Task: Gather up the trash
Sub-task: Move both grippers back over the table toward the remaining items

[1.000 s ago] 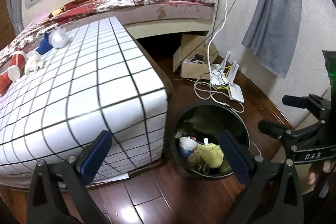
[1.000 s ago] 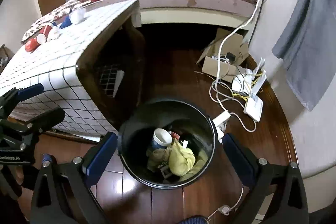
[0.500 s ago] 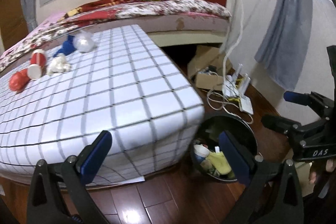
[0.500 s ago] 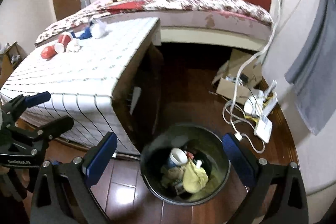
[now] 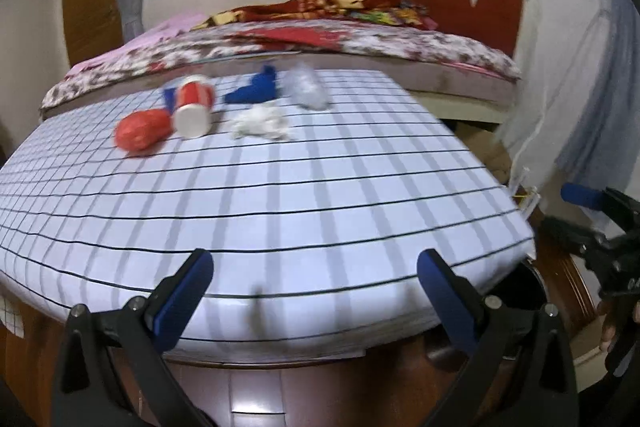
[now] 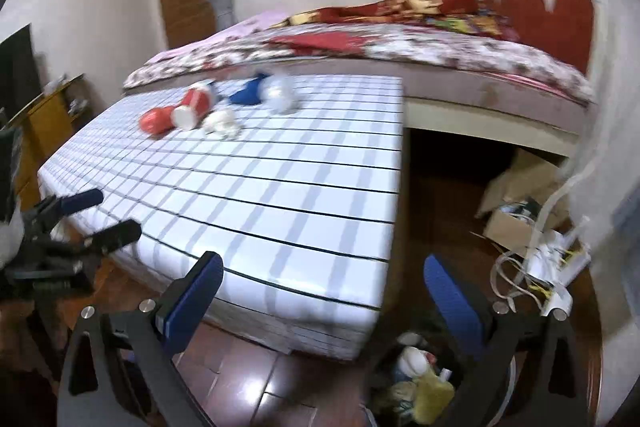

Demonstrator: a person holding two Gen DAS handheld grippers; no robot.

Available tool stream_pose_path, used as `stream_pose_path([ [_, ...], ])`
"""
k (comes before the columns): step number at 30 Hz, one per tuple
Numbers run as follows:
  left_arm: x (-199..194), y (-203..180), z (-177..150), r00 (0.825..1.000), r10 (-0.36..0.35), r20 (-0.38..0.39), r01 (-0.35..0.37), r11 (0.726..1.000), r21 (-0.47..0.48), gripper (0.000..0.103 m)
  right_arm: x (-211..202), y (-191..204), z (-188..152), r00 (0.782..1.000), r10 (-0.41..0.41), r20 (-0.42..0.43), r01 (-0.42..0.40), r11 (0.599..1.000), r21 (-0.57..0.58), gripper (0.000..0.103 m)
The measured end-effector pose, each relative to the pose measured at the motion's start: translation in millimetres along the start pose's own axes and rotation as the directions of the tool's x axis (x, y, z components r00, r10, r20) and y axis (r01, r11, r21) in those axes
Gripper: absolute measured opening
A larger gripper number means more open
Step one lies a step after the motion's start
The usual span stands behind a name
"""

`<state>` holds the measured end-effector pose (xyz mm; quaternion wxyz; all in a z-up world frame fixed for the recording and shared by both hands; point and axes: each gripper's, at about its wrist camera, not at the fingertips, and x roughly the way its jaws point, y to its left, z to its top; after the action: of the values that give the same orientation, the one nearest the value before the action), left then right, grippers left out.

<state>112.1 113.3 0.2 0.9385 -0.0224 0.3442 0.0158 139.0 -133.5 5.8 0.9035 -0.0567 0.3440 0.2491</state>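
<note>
Trash lies at the far side of the white checked table (image 5: 304, 195): a red crumpled piece (image 5: 142, 129), a red and white cup (image 5: 194, 105) on its side, a white tissue wad (image 5: 262, 123), a blue piece (image 5: 254, 89) and a clear plastic wad (image 5: 306, 89). The same group shows in the right wrist view, with the cup (image 6: 194, 107) and tissue (image 6: 222, 123). My left gripper (image 5: 314, 291) is open and empty at the table's near edge. My right gripper (image 6: 322, 291) is open and empty above the black bin (image 6: 416, 387), which holds trash.
A bed (image 5: 360, 43) with a red headboard stands behind the table. A cardboard box (image 6: 516, 203), cables and a white router (image 6: 556, 267) lie on the wooden floor at the right. The bin's rim (image 5: 524, 291) shows beside the table's right corner.
Both grippers have risen and tilted up from the bin toward the table top. The trash on the table is now nearer the middle of both views. Both stay open.
</note>
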Motion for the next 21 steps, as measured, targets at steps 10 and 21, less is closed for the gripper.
stream_pose_path([
  [10, 11, 92, 20, 0.986, 0.164, 0.008, -0.164, 0.986, -0.041, 0.102, 63, 63, 54, 0.994, 0.103, -0.024, -0.104, 0.994, -0.042, 0.102],
  [21, 77, 181, 88, 0.98, 0.198, -0.011, -0.198, 0.976, -0.096, 0.092, 168, 115, 136, 0.989, 0.103, -0.103, -0.121, 0.976, -0.18, 0.089],
])
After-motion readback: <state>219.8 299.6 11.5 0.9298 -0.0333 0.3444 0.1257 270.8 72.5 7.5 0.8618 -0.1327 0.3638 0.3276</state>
